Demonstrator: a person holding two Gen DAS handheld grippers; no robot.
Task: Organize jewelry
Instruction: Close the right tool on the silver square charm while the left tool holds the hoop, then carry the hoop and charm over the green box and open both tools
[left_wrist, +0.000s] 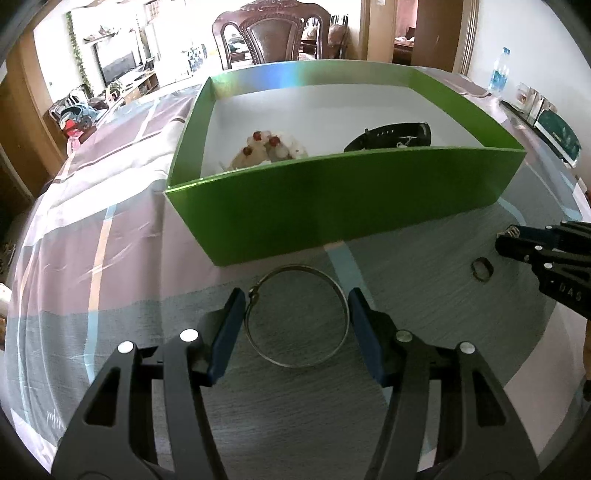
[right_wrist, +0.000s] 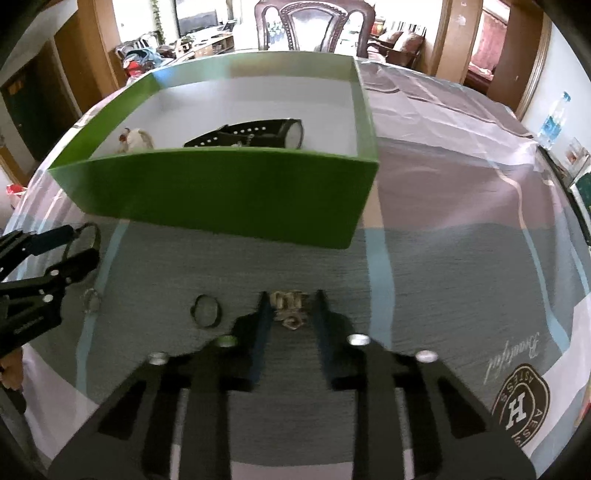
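Observation:
A green box (left_wrist: 332, 206) with a white floor stands on the cloth; it also shows in the right wrist view (right_wrist: 221, 192). Inside lie a black watch (left_wrist: 395, 137) and a pale beaded piece with red beads (left_wrist: 269, 147). My left gripper (left_wrist: 297, 301) is open, its blue pads on either side of a thin silver bangle (left_wrist: 295, 363) lying flat. My right gripper (right_wrist: 291, 301) is open around a small metal ornament (right_wrist: 290, 308) on the cloth. A dark ring (right_wrist: 206, 312) lies left of it, also in the left wrist view (left_wrist: 482, 269).
A small clear ring (right_wrist: 91, 300) lies near the left gripper (right_wrist: 79, 240). The table wears a pink, grey and blue cloth (right_wrist: 461, 258) with a round logo (right_wrist: 521, 402). A wooden chair (left_wrist: 271, 35) stands behind. A water bottle (right_wrist: 553, 120) is at far right.

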